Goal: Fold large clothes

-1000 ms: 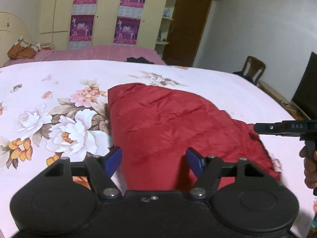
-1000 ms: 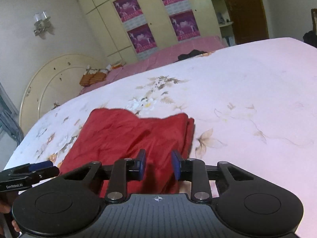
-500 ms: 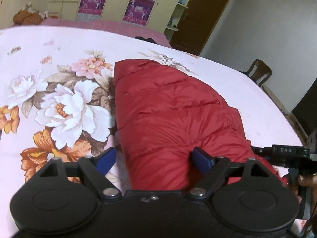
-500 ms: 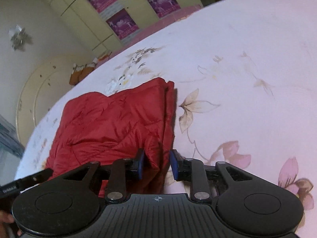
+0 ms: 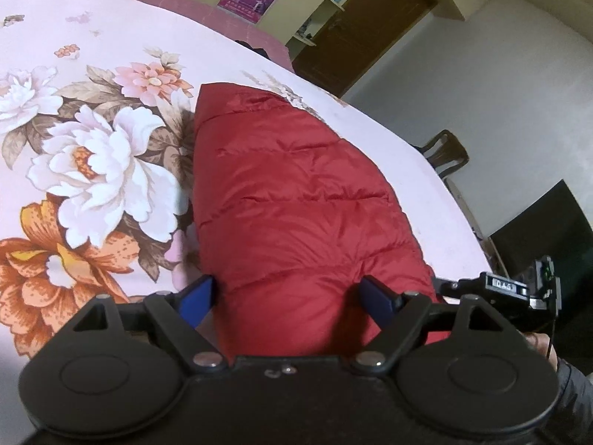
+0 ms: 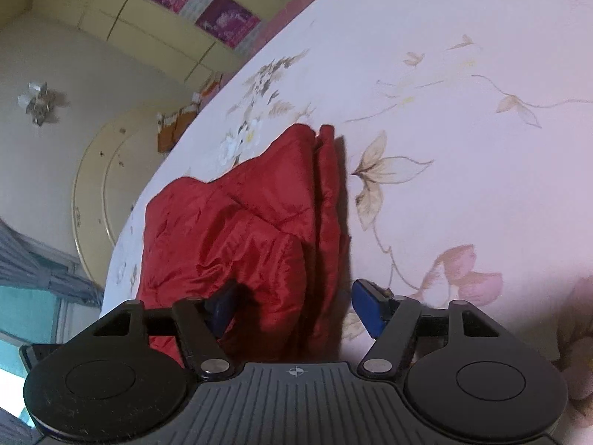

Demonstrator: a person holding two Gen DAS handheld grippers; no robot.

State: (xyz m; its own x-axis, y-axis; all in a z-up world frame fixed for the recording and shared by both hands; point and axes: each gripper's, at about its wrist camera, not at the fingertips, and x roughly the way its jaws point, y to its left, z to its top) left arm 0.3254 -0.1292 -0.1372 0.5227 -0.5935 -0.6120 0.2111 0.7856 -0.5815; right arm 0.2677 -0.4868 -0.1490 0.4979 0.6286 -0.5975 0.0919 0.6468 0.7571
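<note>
A red quilted down jacket (image 5: 296,207) lies folded in a long bundle on the floral bedsheet (image 5: 92,155). My left gripper (image 5: 287,298) is open, its blue fingers straddling the near end of the jacket. The jacket also shows in the right wrist view (image 6: 259,230), with stacked folded edges on its right side. My right gripper (image 6: 296,306) is open, its fingers on either side of the jacket's near right edge. The right gripper's body (image 5: 500,289) shows at the right of the left wrist view.
The bed's right edge (image 5: 456,215) runs close to the jacket. A wooden chair (image 5: 444,152) and a dark object (image 5: 548,230) stand beyond it. A round headboard (image 6: 100,200) and wardrobes (image 6: 155,11) are at the far side.
Both grippers have dropped down and forward onto the jacket's near end. The right gripper's jaws have opened wide from nearly closed. The left gripper stays open.
</note>
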